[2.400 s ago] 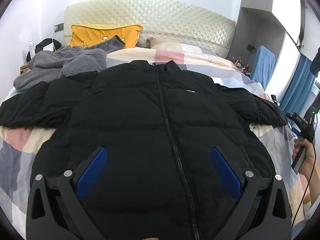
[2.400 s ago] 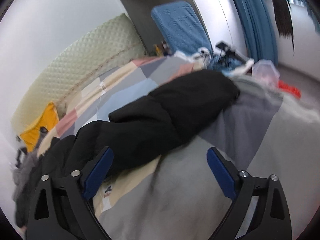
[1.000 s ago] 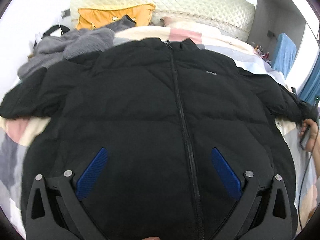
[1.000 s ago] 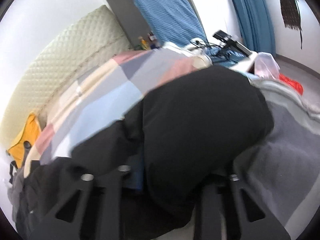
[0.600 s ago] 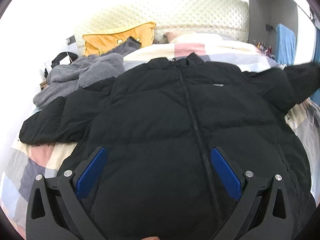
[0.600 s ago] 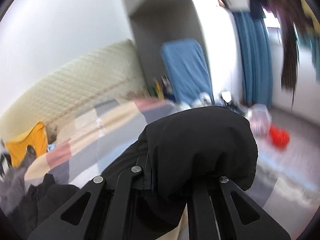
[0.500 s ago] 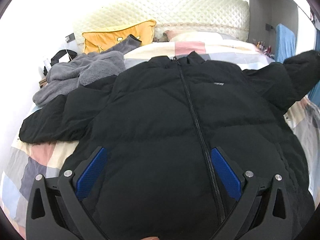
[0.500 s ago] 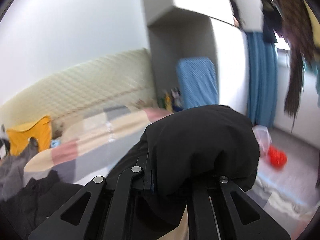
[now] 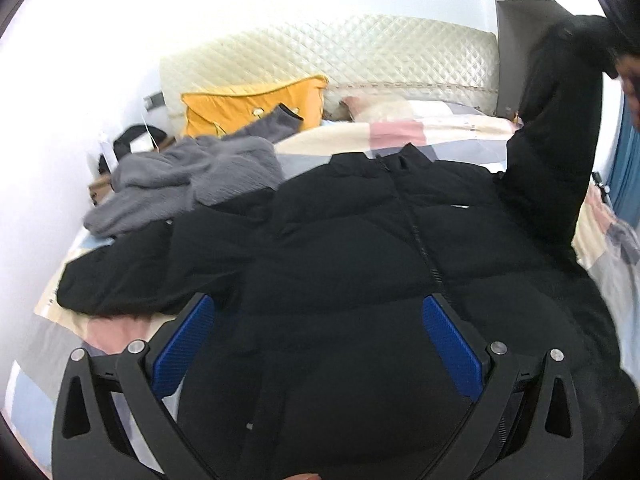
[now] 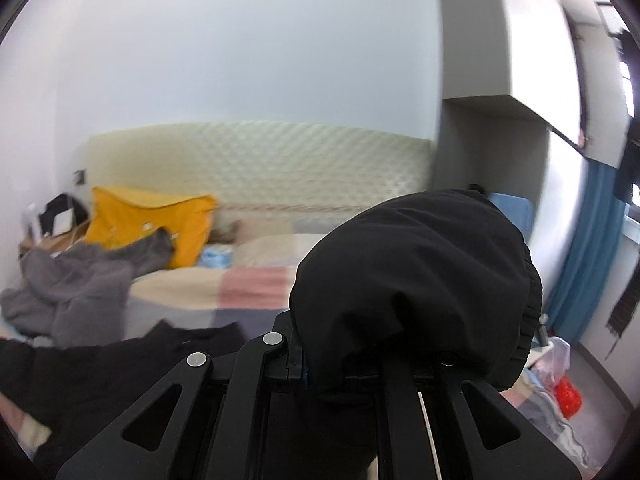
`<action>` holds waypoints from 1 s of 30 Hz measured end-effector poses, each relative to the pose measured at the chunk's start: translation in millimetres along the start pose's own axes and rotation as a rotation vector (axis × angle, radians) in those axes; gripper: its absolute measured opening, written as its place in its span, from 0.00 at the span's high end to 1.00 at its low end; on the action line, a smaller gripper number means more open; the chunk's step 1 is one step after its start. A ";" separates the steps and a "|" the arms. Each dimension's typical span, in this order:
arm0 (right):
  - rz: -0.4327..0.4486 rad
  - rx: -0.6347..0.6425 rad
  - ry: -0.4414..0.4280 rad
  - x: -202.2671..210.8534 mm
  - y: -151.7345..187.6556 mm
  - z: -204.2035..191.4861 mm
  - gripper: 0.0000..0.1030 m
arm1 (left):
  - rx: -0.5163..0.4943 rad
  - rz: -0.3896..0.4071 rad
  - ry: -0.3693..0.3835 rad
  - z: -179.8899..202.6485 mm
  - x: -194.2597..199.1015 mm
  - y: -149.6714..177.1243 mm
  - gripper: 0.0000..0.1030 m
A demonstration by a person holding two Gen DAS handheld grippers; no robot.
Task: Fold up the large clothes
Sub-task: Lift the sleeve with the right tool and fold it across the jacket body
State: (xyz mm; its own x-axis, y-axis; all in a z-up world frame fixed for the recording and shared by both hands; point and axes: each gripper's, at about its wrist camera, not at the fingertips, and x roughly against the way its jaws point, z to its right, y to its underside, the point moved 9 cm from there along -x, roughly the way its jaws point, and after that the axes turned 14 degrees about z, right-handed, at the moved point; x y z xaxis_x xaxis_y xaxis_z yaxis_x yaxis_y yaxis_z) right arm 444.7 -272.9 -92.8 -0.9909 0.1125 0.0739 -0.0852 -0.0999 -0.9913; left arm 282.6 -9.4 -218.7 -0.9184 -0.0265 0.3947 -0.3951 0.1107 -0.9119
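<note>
Left wrist view: a black jacket (image 9: 360, 248) lies front-up on a patchwork bed (image 9: 400, 132), zip closed, collar toward the quilted headboard (image 9: 340, 56). Its one sleeve (image 9: 132, 268) rests flat on the quilt at the left; the other sleeve (image 9: 560, 128) stands lifted, its cuff at the upper right edge. The left gripper (image 9: 320, 344) hovers over the hem with its blue pads (image 9: 448, 344) wide apart and nothing between them. A grey garment (image 9: 188, 176) and a yellow pillow (image 9: 256, 100) lie beyond the flat sleeve.

Right wrist view (blurred): the right gripper (image 10: 360, 372) is clamped together on the raised cuff (image 10: 416, 288), which bulges over the fingertips and hides them; the pads are probably buried in the fabric. A blue curtain (image 10: 588, 240) hangs at the right.
</note>
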 end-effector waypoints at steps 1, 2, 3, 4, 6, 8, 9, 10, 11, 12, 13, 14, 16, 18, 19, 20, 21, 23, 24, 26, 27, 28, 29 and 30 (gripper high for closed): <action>-0.003 0.018 -0.015 -0.1 0.5 -16.1 0.93 | -0.006 -0.003 0.000 -3.5 0.1 1.9 0.00; -0.004 0.034 -0.028 -0.1 1.1 -30.3 0.93 | 0.005 -0.014 0.007 -9.8 -0.2 3.5 0.00; -0.004 0.053 -0.047 0.6 3.3 -48.9 0.93 | 0.024 -0.018 0.019 -15.7 0.4 3.1 0.00; -0.007 0.065 -0.067 1.0 7.2 -66.5 0.93 | 0.039 -0.019 0.026 -20.0 0.8 2.7 0.00; -0.022 0.074 -0.100 1.4 18.7 -94.6 0.93 | 0.084 -0.029 0.029 -36.8 1.1 2.3 0.00; -0.037 0.085 -0.129 3.1 31.1 -125.2 0.93 | 0.130 -0.027 0.026 -53.4 1.6 2.0 0.00; -0.047 0.098 -0.149 2.7 40.8 -142.8 0.93 | 0.144 -0.027 0.024 -58.3 1.5 2.9 0.00; -0.057 0.115 -0.170 2.7 52.3 -159.9 0.93 | 0.159 -0.025 0.016 -67.1 2.5 3.3 0.00; -0.067 0.129 -0.188 3.5 63.3 -175.5 0.93 | 0.172 -0.021 -0.001 -78.4 3.3 3.5 0.00; -0.078 0.140 -0.205 6.1 73.5 -187.3 0.93 | 0.185 -0.016 -0.015 -89.4 4.0 3.6 0.00; -0.089 0.156 -0.223 8.5 87.9 -203.1 0.93 | 0.197 -0.013 -0.022 -95.7 4.9 4.2 0.00; -0.093 0.168 -0.232 13.6 96.3 -215.4 0.93 | 0.231 -0.003 -0.034 -108.7 5.5 4.7 0.00; -0.119 0.202 -0.263 18.2 127.7 -240.7 0.92 | 0.293 0.015 -0.053 -125.3 4.1 10.1 0.00; -0.146 0.216 -0.285 20.6 150.7 -257.5 0.92 | 0.331 -0.014 -0.084 -137.2 -0.9 22.3 0.00; -0.158 0.226 -0.291 21.7 159.3 -262.5 0.91 | 0.349 -0.031 -0.087 -141.5 -5.6 26.8 0.00; -0.172 0.239 -0.295 21.7 170.1 -270.0 0.90 | 0.376 -0.043 -0.085 -146.2 -8.9 30.5 0.00; -0.185 0.243 -0.297 20.6 180.5 -276.3 0.90 | 0.396 -0.047 -0.087 -149.7 -10.3 31.5 0.00; -0.226 0.238 -0.308 18.9 202.3 -286.5 0.89 | 0.431 -0.042 -0.085 -156.0 -8.1 31.3 0.00; -0.253 0.252 -0.314 17.6 215.5 -292.8 0.88 | 0.445 -0.035 -0.079 -156.9 -6.7 30.2 0.00; -0.278 0.302 -0.321 18.1 234.8 -302.1 0.87 | 0.446 -0.033 -0.078 -157.4 -4.6 30.9 0.00; -0.284 0.339 -0.323 18.3 244.4 -307.8 0.84 | 0.444 -0.034 -0.079 -158.3 -4.9 31.1 0.00; -0.287 0.375 -0.328 18.5 252.6 -315.0 0.80 | 0.444 -0.037 -0.080 -158.1 -5.1 32.6 0.00; -0.287 0.402 -0.334 19.2 259.3 -322.0 0.77 | 0.449 -0.041 -0.078 -157.9 -5.2 33.9 0.00; -0.287 0.425 -0.340 19.2 263.0 -327.3 0.73 | 0.455 -0.046 -0.071 -157.9 -6.2 35.3 0.00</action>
State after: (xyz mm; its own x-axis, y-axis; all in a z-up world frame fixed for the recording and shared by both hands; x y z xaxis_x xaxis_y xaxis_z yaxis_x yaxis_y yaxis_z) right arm 437.4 26.6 -387.7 -0.8942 -0.1211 0.4310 -0.3179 -0.5060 -0.8018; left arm 277.4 151.5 -235.6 -0.8927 -0.0914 0.4413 -0.3887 -0.3394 -0.8566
